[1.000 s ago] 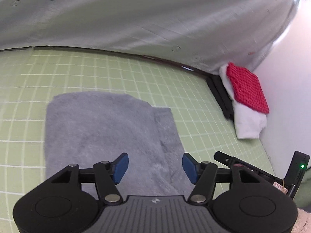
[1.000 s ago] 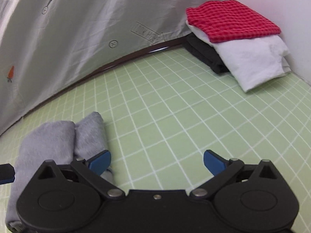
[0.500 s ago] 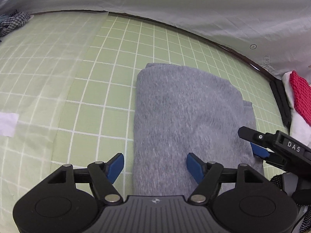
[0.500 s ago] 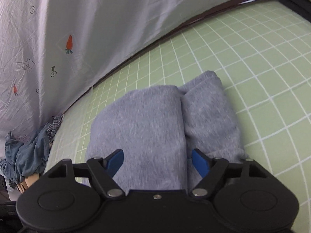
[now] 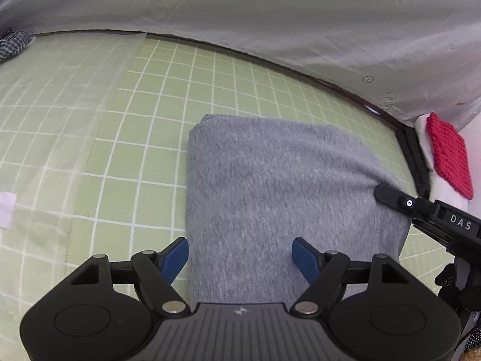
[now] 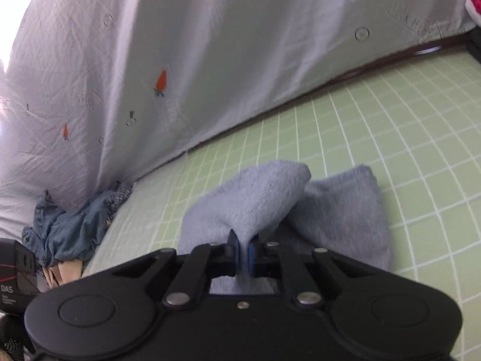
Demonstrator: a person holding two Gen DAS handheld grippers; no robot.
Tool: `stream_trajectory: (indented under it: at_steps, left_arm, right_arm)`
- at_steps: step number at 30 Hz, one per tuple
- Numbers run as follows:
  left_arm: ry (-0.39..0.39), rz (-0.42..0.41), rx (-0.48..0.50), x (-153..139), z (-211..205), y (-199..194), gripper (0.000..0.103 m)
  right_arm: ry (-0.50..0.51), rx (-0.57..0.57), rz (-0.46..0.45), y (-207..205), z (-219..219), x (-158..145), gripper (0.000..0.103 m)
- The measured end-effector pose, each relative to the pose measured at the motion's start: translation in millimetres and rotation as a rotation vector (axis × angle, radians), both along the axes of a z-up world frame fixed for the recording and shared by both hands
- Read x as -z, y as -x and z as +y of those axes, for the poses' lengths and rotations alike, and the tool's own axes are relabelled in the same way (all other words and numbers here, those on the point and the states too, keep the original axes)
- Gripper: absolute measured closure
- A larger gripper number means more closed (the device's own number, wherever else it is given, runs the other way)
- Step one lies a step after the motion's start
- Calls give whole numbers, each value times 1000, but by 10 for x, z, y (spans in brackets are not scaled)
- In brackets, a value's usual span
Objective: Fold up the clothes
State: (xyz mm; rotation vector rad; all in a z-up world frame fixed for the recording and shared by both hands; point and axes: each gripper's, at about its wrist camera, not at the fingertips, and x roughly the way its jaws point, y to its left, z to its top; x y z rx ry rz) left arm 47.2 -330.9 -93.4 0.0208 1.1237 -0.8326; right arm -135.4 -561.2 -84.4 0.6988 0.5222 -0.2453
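A folded grey garment lies on the green checked cloth. My left gripper is open, its blue pads straddling the garment's near edge. My right gripper is shut on the grey garment, pinching a fold of its near edge and lifting it into a peak. The right gripper's black body also shows at the garment's right edge in the left wrist view.
A stack of folded clothes with a red checked piece on top sits at the far right by the wall. A heap of unfolded denim and checked clothes lies at the far left. A pale printed sheet hangs behind the cloth.
My right gripper has closed on the garment's edge and pulled it up; half a second ago it was open over it. My left gripper has stayed open at the near edge.
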Motion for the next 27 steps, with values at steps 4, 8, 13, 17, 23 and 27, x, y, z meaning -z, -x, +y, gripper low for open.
stream_trajectory:
  at_steps: [4, 8, 13, 17, 23, 27]
  left_arm:
    - [50, -19, 42, -88, -79, 53, 25]
    - [31, 22, 62, 56, -184, 53, 23]
    - [33, 83, 60, 225, -221, 8, 22]
    - [126, 162, 48, 257, -198, -67, 17]
    - [176, 164, 61, 209, -305, -82, 13]
    - [140, 120, 83, 211, -485, -84, 13]
  right_arm:
    - [47, 110, 6, 269, -204, -178, 96]
    - [-56, 250, 193, 407, -471, 185, 52]
    - [-165, 297, 198, 558, -499, 451, 31]
    - [-202, 272, 214, 484, -528, 591, 28]
    - [-235, 246, 208, 420, -519, 671, 24]
    - [-201, 232, 226, 376, -481, 655, 22]
